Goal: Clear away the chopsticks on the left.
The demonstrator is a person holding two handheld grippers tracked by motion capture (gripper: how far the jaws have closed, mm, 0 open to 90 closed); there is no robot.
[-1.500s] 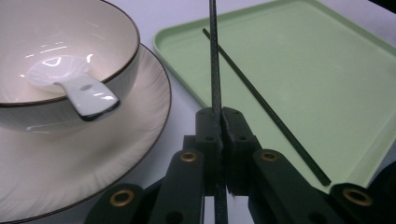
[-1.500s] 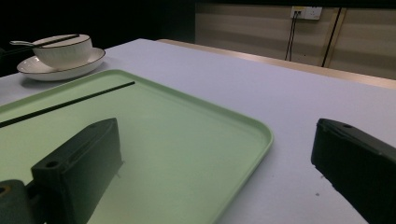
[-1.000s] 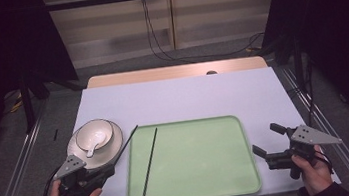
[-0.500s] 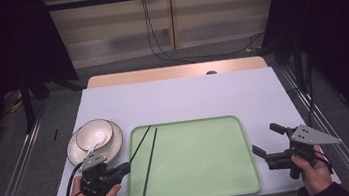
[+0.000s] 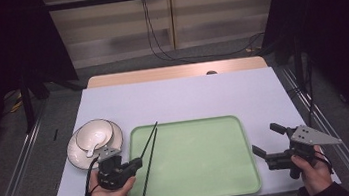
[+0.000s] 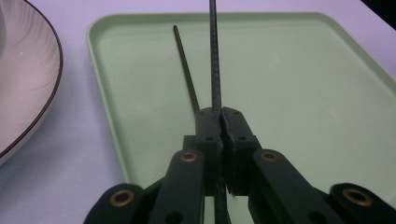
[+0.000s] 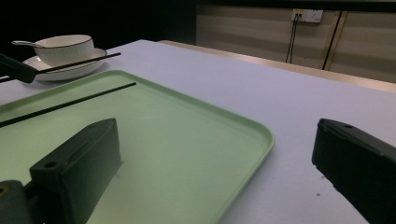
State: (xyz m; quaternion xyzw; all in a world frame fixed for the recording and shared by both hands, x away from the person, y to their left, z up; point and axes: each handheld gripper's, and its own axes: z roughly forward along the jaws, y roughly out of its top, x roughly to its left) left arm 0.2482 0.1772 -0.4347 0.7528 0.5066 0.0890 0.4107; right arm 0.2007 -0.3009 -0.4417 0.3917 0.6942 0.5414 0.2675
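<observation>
Left gripper (image 6: 219, 116), jaws clamped on one chopstick (image 6: 214, 56) above the green tray (image 6: 299, 93); second chopstick (image 6: 187, 70) lies on the tray just beside it.

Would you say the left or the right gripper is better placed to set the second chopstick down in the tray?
Left, probably: the left gripper is already shut on that chopstick, above the green tray beside the first chopstick. The right gripper waits open past the tray's far edge.

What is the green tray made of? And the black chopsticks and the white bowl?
The green tray looks like matte plastic: one even colour, rounded moulded rim. The chopsticks seem plastic or lacquered wood, with ridged tips. The bowl looks like glazed ceramic, glossy white, dark-rimmed.
</observation>
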